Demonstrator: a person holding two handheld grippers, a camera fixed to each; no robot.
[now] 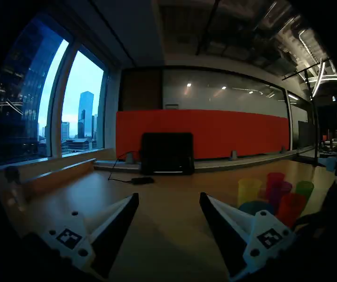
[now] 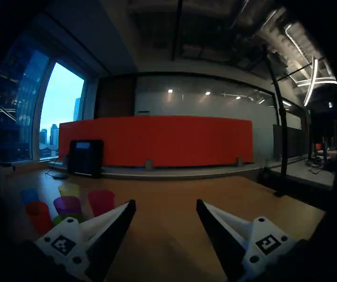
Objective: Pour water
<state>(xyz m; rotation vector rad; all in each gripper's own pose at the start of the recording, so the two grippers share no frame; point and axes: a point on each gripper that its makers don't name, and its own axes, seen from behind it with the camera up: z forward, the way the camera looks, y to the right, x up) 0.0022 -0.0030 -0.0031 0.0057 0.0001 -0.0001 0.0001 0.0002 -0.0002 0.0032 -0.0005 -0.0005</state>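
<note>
My left hand-held gripper [image 1: 168, 194] and right hand-held gripper [image 2: 165, 201] gape wide, empty, flanking the upright cups [image 1: 278, 190] on the surface [image 1: 168, 244]; neither looks clearly nearer.

My right gripper [image 2: 165, 203] hangs low over the wooden table [image 2: 177, 230]. My two fingers [image 2: 114, 223] are spread wide, with bare tabletop between them. Left of my left finger stands a cluster of plastic cups. The blue cup [image 2: 28, 195] and yellow cup [image 2: 69, 189] are at the back, and the pink cup [image 2: 101, 201], purple cup [image 2: 67, 205] and orange cup [image 2: 40, 214] are nearer. The green cup [image 2: 65, 218] is partly hidden behind my finger. Farther off, a black screen [image 2: 85, 157] stands before a long red partition [image 2: 156, 141], beside a window [image 2: 60, 113].
</note>
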